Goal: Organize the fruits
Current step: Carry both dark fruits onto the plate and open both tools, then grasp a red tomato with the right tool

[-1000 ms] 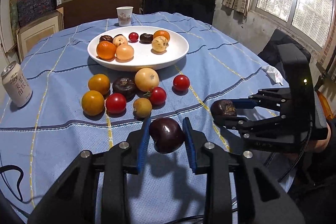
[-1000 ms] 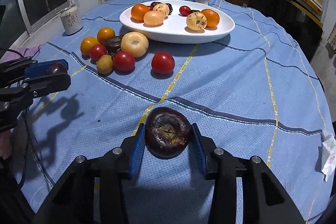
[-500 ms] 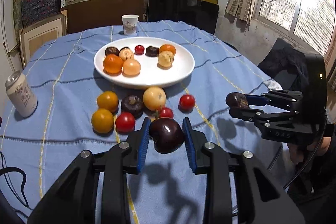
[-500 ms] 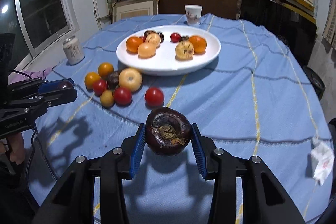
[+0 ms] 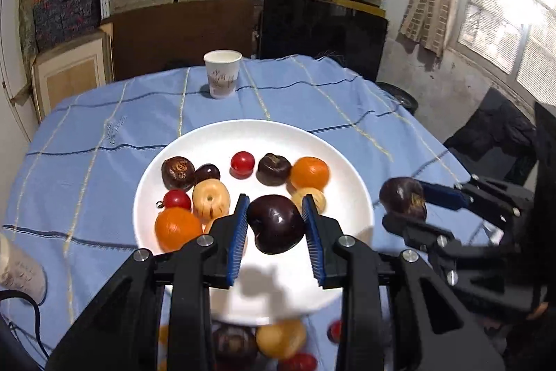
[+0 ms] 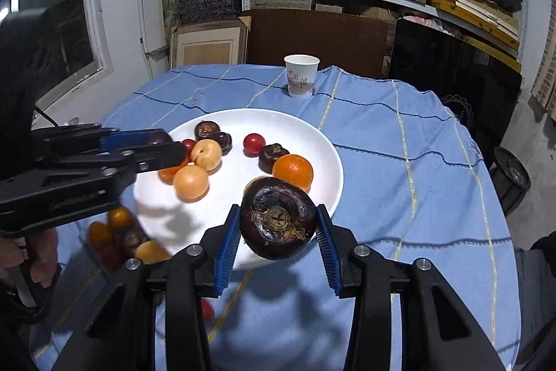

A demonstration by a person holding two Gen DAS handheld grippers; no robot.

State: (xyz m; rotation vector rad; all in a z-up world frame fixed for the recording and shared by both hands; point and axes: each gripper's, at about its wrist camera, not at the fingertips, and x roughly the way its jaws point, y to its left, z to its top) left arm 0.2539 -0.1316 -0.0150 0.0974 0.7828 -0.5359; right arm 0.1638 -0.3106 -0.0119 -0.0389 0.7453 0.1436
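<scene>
My left gripper (image 5: 275, 225) is shut on a smooth dark purple plum (image 5: 276, 223) and holds it above the middle of the white plate (image 5: 354, 197). My right gripper (image 6: 278, 232) is shut on a dark wrinkled fruit (image 6: 278, 221) above the plate's near right rim (image 6: 330, 155). The plate holds several fruits: oranges (image 5: 309, 172), red cherry tomatoes (image 5: 242, 164), dark fruits (image 5: 178, 172) and pale yellow ones (image 5: 211, 199). Each gripper shows in the other's view, the right one (image 5: 403, 200) at the plate's right edge, the left one (image 6: 163, 146) over its left side.
Several loose fruits (image 5: 279, 338) lie on the blue tablecloth (image 5: 87, 134) in front of the plate. A paper cup (image 5: 222, 73) stands behind the plate. A can (image 5: 21, 270) is at the left edge. Shelves and boxes stand behind the table.
Both grippers have moved forward and up with their fruits, from in front of the loose fruits to above the plate. Both stay shut.
</scene>
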